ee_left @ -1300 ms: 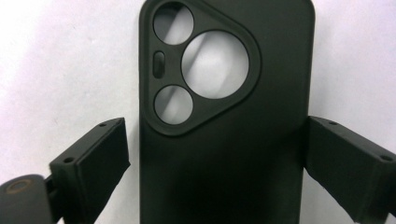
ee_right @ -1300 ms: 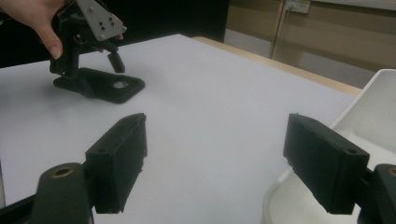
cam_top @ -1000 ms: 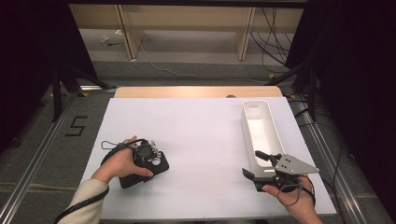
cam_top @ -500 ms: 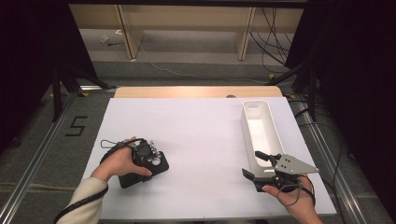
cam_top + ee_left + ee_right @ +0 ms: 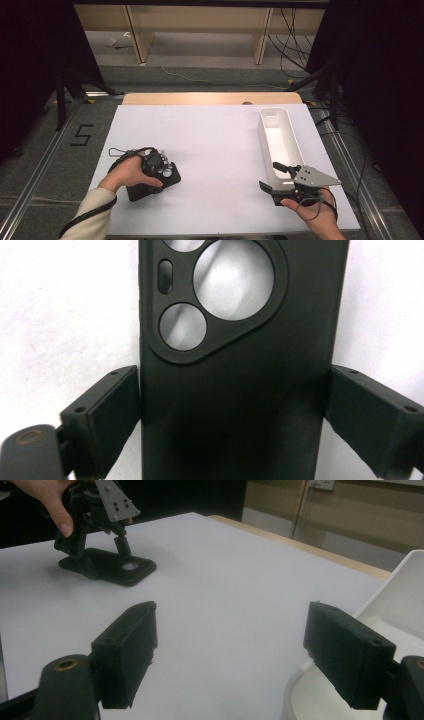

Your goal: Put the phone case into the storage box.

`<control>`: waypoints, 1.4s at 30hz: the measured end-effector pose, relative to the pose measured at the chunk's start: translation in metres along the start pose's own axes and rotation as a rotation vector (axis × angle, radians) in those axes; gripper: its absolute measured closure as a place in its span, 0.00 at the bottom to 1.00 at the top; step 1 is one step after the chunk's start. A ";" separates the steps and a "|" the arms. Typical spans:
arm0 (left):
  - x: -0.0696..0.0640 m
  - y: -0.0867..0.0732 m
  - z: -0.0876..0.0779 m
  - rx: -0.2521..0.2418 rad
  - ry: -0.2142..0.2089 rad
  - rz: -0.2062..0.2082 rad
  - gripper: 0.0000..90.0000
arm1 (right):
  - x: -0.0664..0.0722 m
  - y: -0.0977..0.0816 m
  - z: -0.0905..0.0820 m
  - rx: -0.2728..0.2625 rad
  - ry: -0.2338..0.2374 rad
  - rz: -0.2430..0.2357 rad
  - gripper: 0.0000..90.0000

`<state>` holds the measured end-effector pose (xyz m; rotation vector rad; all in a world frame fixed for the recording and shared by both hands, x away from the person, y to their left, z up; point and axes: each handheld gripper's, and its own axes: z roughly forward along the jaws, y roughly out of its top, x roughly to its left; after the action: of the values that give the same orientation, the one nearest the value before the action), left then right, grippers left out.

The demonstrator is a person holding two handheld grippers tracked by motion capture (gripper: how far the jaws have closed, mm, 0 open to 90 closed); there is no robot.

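Jaws of left gripper [image 5: 235, 415] clamp a black phone case [image 5: 240, 390] on white table [image 5: 220, 145]; right gripper [image 5: 240, 650] open.

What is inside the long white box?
The white box looks empty: its bare white floor shows. Its near end is covered by the right gripper, so that part cannot be checked.

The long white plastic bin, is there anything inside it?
No, the long white plastic bin in the high view shows only its bare white floor.
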<state>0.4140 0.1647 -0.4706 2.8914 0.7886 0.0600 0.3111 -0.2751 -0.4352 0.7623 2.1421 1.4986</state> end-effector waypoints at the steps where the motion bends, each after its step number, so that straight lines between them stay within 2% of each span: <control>1: 0.000 0.000 0.000 0.001 0.000 0.001 0.11 | 0.000 0.000 0.000 0.000 0.000 -0.001 0.25; 17: -0.001 0.002 -0.001 0.017 -0.001 0.003 0.14 | 0.000 0.000 0.000 0.003 0.000 -0.001 0.25; 42: -0.002 -0.001 -0.002 -0.004 -0.001 0.000 0.16 | 0.000 0.000 0.000 0.002 0.001 -0.001 0.25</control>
<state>0.4121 0.1646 -0.4687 2.8877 0.7870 0.0600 0.3111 -0.2752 -0.4353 0.7607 2.1452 1.4968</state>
